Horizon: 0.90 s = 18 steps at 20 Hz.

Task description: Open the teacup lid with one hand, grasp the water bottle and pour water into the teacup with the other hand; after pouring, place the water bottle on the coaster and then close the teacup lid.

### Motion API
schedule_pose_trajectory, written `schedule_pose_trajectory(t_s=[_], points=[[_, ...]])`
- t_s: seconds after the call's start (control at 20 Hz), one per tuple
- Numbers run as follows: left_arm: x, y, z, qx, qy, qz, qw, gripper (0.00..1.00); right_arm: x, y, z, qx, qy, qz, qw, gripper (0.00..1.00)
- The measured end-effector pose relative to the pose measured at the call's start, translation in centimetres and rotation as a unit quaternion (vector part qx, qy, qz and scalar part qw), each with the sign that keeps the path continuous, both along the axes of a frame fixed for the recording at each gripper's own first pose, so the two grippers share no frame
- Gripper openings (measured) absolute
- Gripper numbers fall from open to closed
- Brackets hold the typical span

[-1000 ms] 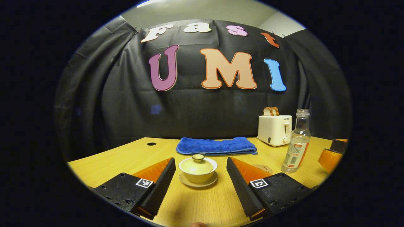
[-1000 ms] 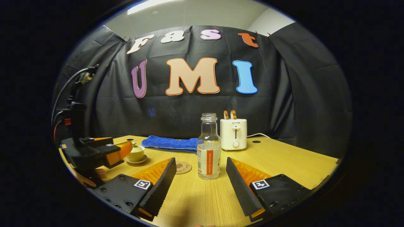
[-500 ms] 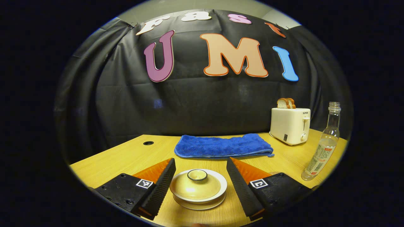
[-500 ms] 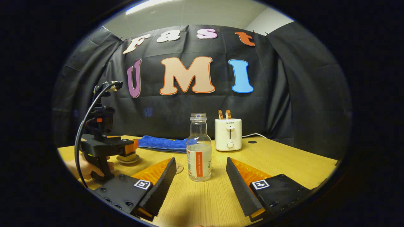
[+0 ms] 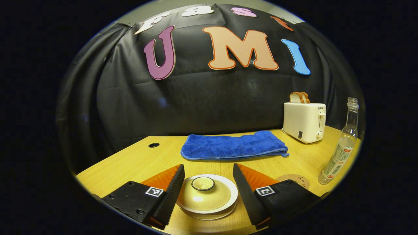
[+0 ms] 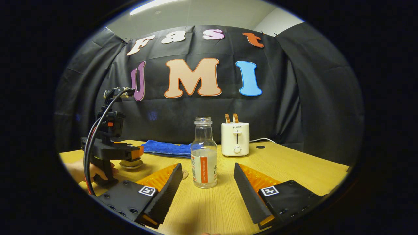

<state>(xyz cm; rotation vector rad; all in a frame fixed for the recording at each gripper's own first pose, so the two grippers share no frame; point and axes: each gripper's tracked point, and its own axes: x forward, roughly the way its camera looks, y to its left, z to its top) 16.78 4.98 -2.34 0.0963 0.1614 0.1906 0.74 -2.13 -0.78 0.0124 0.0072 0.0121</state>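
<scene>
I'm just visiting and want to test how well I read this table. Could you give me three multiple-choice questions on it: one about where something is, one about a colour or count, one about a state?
1. Where does the towel lie?
A. Behind the teacup, toward the wall
B. Under the bottle
C. On top of the toaster

2. How many bread slices stick out of the toaster?
A. None
B. Two
C. Four

3. What state is the bottle in?
A. Lying on its side
B. Upright, no cap on
C. Upright, capped

Answers:
1 A: the blue towel stretches across the table beyond the teacup.
2 B: two slices stand in the slots.
3 B: it stands on the table with a bare open neck, ahead of the open right tongs; the left tongs straddle the lid, not yet pressing it.
</scene>
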Motion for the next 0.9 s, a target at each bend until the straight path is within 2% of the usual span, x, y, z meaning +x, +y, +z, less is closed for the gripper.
schedule_pose_trajectory(t_s=[0.15,0.25,0.3,0.35,0.45,0.6,0.9], points=[[-0.15,0.35,-0.03,-0.002,0.001,0.008,1.0,0.65,-0.02,-0.08,-0.06,0.0,0.0,0.0,1.0,0.99],[-0.17,0.61,0.0,0.002,0.001,0.011,1.0,0.55,-0.04,-0.1,0.0,0.0,0.0,0.0,1.0,0.99],[-0.16,0.79,0.08,0.005,0.001,0.013,1.0,0.53,0.01,-0.19,0.01,0.0,0.0,0.0,1.0,0.99],[-0.16,0.84,0.01,0.005,0.001,0.013,1.0,0.45,0.04,-0.22,-0.08,0.0,0.0,-0.001,1.0,0.99],[-0.27,0.73,0.05,0.003,0.001,0.01,1.0,0.34,0.0,-0.21,-0.02,0.0,0.0,-0.001,1.0,0.99],[-0.26,0.73,0.23,-0.002,-0.004,0.004,1.0,0.28,0.01,-0.22,0.01,0.0,-0.001,-0.001,1.0,0.99],[-0.54,1.18,0.54,-0.002,-0.017,0.012,1.0,0.25,0.04,-0.22,0.07,-0.001,-0.001,-0.002,1.0,1.0]])
